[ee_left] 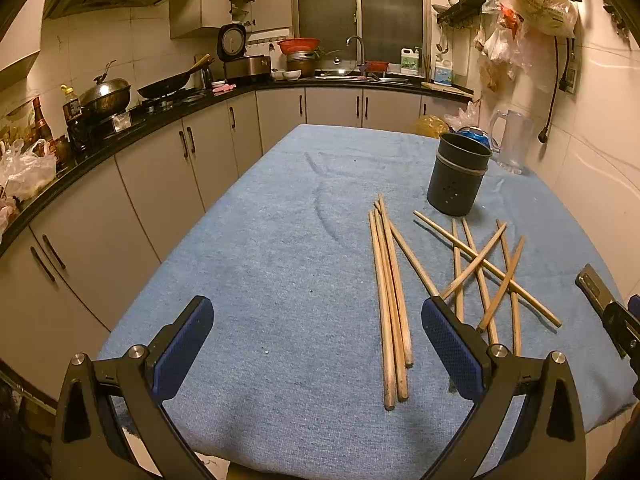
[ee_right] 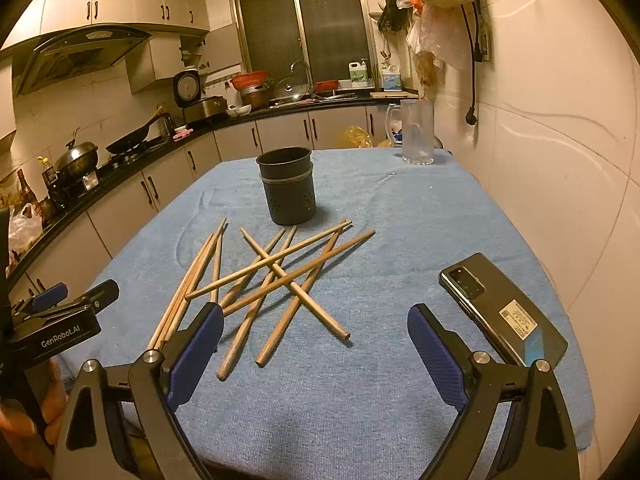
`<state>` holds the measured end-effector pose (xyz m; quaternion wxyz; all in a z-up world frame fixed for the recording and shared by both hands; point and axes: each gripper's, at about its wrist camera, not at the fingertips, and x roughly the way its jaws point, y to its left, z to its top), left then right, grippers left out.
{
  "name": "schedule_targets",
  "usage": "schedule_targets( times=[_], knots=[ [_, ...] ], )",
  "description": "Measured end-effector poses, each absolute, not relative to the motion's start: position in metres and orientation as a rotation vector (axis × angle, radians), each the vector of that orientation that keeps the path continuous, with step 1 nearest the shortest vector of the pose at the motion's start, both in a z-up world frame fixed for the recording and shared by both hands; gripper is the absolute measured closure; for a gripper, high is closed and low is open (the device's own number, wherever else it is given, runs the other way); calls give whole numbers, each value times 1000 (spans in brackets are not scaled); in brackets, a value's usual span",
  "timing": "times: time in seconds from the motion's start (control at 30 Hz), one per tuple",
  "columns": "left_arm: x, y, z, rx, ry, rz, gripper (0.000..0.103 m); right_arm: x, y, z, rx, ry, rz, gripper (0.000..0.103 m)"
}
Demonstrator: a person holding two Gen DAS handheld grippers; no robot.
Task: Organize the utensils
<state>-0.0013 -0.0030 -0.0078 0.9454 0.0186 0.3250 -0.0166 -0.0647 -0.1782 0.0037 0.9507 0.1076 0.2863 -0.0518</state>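
Several wooden chopsticks lie on the blue cloth: a parallel bundle and a crossed pile to its right. A dark perforated utensil holder stands upright and empty behind them. My left gripper is open and empty, hovering at the near edge just left of the bundle. My right gripper is open and empty, with the crossed pile just ahead of its left finger. The left gripper's body shows at the left edge of the right wrist view.
A black phone lies on the cloth at the right, near the wall. A clear glass mug stands at the table's far right corner. The kitchen counter with pots runs along the left.
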Motion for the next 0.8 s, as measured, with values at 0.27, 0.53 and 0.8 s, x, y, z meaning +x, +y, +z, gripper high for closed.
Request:
schedule_targets(
  times=[0.27,0.53,0.8],
  knots=[
    [-1,-6,-9,41,665,-35,0,-62,-177,2,225,590,-105,9],
    [-2,-7,-12,42,669,-38,0,-62,-178,1,232,597,-105,11],
    [-2,-7,-13,41,676,-41,0,-61,-179,-1,239,608,-107,12]
  ],
)
